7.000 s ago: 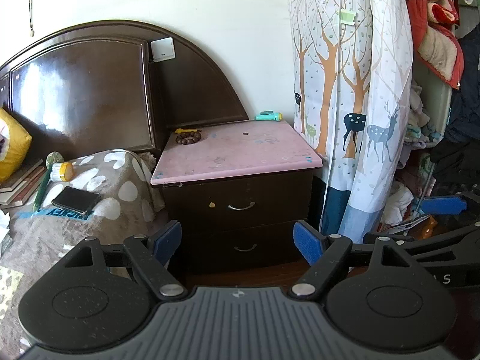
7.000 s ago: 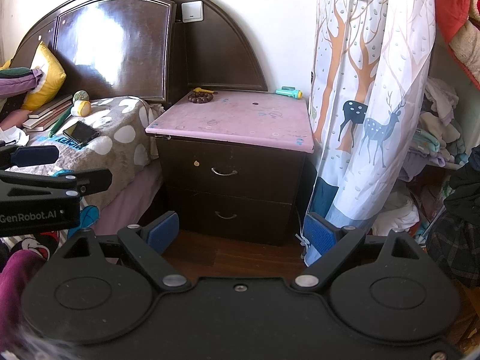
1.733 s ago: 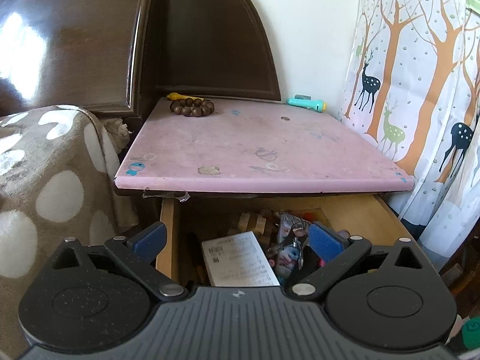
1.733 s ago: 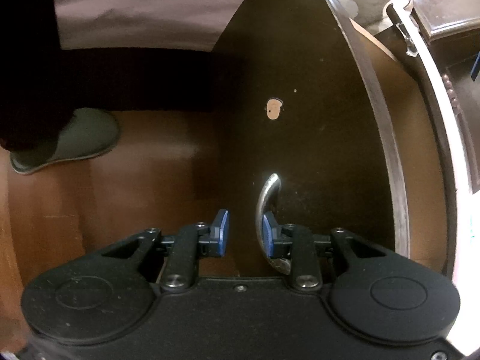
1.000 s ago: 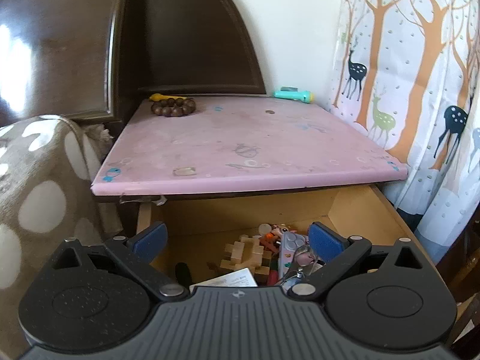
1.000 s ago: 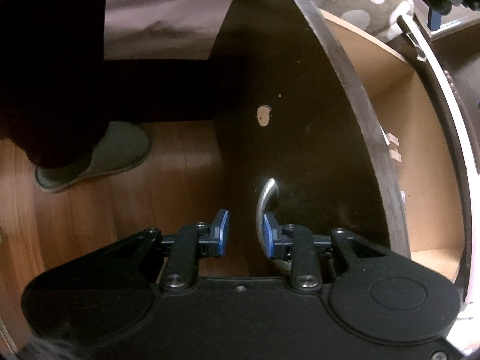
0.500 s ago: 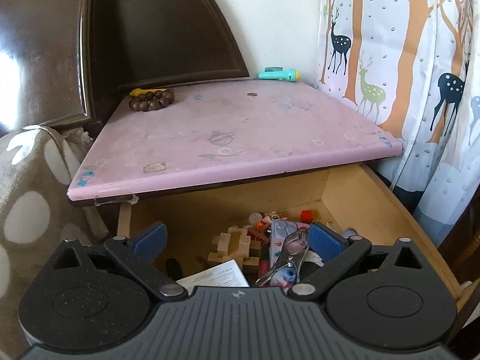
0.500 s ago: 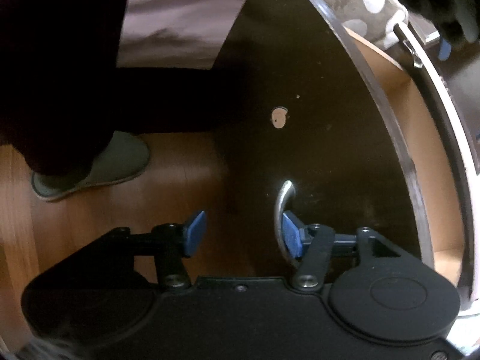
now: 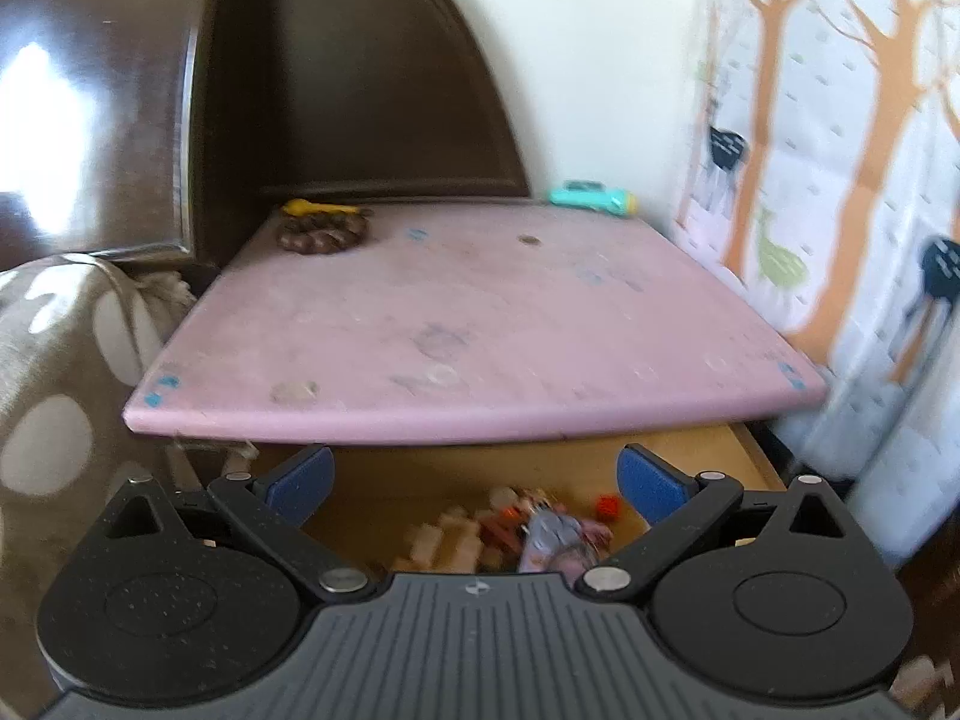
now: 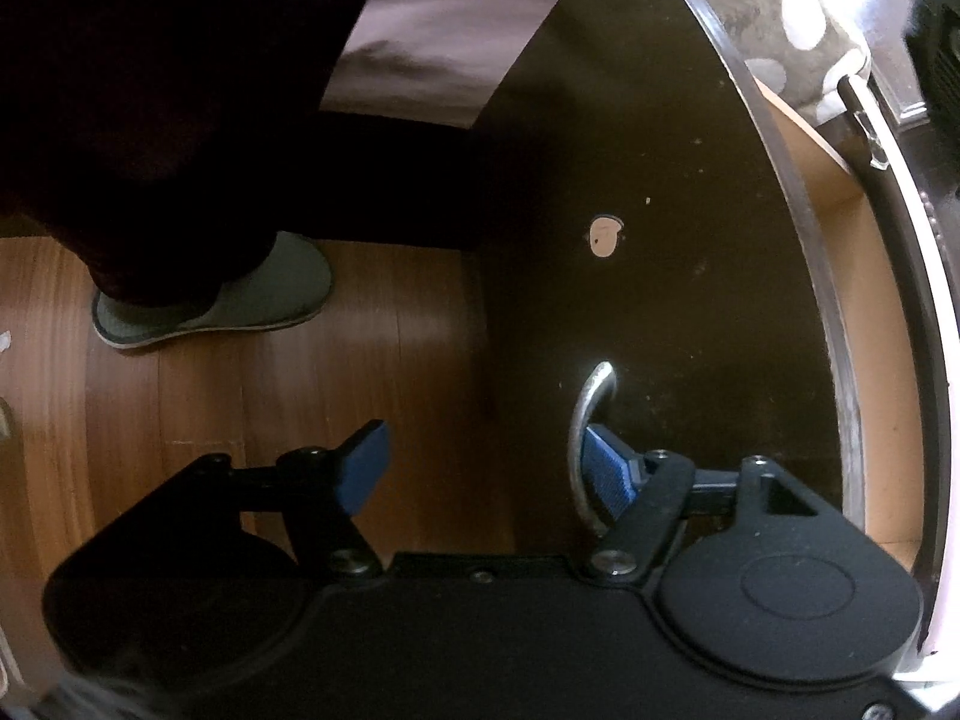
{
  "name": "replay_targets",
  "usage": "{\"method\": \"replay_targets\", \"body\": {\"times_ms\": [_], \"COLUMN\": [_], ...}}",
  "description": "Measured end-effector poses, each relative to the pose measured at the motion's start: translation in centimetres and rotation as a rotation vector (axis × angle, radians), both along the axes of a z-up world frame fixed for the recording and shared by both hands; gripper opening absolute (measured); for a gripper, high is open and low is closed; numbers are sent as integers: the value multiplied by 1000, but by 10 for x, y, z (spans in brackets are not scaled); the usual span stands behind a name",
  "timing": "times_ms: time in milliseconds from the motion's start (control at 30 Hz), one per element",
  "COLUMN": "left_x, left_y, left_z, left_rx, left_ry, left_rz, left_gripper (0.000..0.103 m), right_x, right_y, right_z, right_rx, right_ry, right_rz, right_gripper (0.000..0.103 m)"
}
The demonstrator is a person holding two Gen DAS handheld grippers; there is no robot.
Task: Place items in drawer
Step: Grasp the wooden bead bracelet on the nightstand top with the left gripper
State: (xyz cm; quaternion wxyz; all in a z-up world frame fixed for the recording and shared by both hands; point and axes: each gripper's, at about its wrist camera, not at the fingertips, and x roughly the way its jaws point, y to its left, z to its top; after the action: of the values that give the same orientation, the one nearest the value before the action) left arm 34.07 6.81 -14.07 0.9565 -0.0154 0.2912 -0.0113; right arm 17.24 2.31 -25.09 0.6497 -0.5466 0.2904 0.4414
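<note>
- The drawer (image 9: 690,462) stands pulled out under the pink desk (image 9: 480,324), ready to take the bead bracelet (image 9: 321,232) and teal flashlight (image 9: 594,198) lying at the desk's back edge.
- Right gripper (image 10: 486,468): jaws spread wide, released; one pad sits tucked behind the drawer handle (image 10: 585,420).
- Left gripper (image 9: 477,477): jaws wide, empty, above the drawer.

The left hand-held gripper (image 9: 474,480) is level, its blue pads spread wide and holding nothing. The right hand-held gripper (image 10: 486,471) points downward, fingers wide apart, empty between them.
</note>
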Motion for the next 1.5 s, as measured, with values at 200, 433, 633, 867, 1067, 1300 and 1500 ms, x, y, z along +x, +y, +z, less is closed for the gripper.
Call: {"method": "replay_targets", "body": {"times_ms": [200,433,633,867,1067,1300,1500], "left_x": [51,148,222,276,307,326,322], "left_y": [8,25,45,56,59,64,63], "left_z": [19,27,22,2,-3,-7,-6], "left_rx": [88,214,252,258,257,227,187], "left_ry": [-22,-29,15,107,155,217,238], "left_rz": [9,-23,-6,-18,-12,-7,-24], "left_gripper": [102,87,72,53,45,39,18], "right_x": [-5,-9,-11,-12,-13,-13,-13], "right_y": [4,5,7,8,8,5,3], "right_z": [-4,-7,-11,-13,-15,-16,-15], "right_rx": [-41,-87,-104,-110,-109,-105,-101], "right_ry": [0,-18,-29,-39,-43,-49,-52], "right_rz": [19,70,81,80,84,103,116], "right_gripper": [78,77,78,80,83,85,85]}}
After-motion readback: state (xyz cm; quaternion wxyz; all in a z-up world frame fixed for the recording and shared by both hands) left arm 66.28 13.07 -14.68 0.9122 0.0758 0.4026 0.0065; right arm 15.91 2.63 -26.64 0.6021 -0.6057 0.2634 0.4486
